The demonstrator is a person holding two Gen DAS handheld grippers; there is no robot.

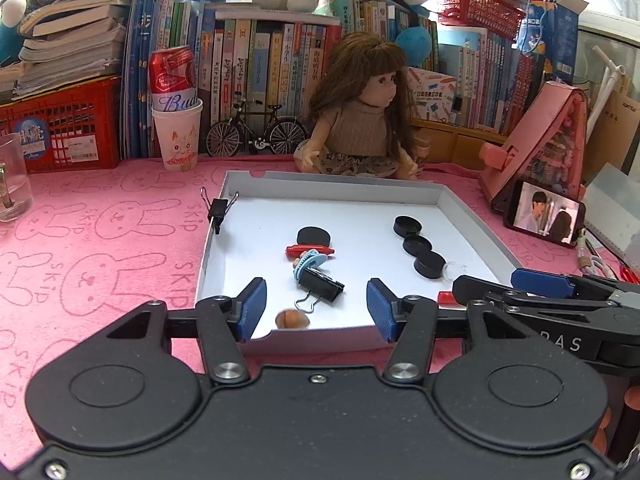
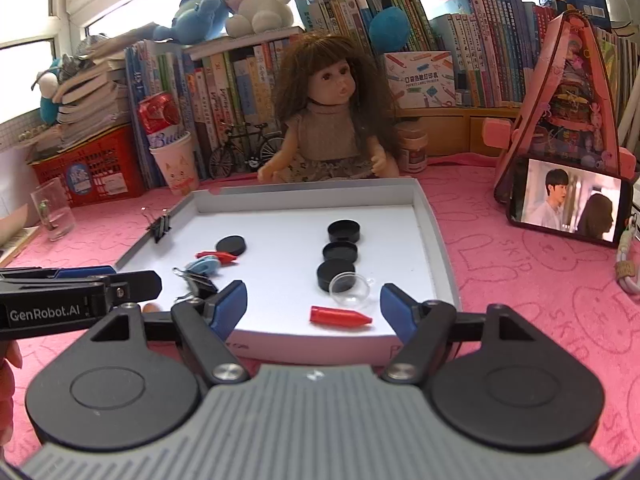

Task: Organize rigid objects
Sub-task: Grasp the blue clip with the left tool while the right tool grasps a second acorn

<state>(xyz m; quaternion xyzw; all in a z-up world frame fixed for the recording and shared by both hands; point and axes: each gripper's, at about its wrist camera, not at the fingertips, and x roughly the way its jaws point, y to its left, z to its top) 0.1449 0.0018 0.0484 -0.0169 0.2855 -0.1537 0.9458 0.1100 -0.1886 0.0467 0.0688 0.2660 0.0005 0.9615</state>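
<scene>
A white tray (image 1: 340, 196) (image 2: 438, 240) lies on the pink cloth. It holds three black round caps in a row (image 1: 418, 245) (image 2: 340, 251), a separate black disc (image 1: 314, 237) (image 2: 231, 245), red crayon-like pieces (image 1: 310, 250) (image 2: 340, 316), a blue clip (image 1: 306, 263), a black binder clip (image 1: 320, 286), a clear small dish (image 2: 349, 287) and a brown nut (image 1: 292, 319). Another binder clip (image 1: 219, 209) (image 2: 160, 226) grips the tray's left rim. My left gripper (image 1: 316, 310) is open and empty at the tray's near edge. My right gripper (image 2: 314, 308) is open and empty above the red piece.
A doll (image 1: 360, 120) sits behind the tray, with a model bicycle (image 1: 256, 132), a paper cup holding a can (image 1: 178, 136), books and a red crate (image 1: 60, 128). A phone (image 2: 568, 208) leans on a pink stand at right. A glass (image 1: 12, 184) stands far left.
</scene>
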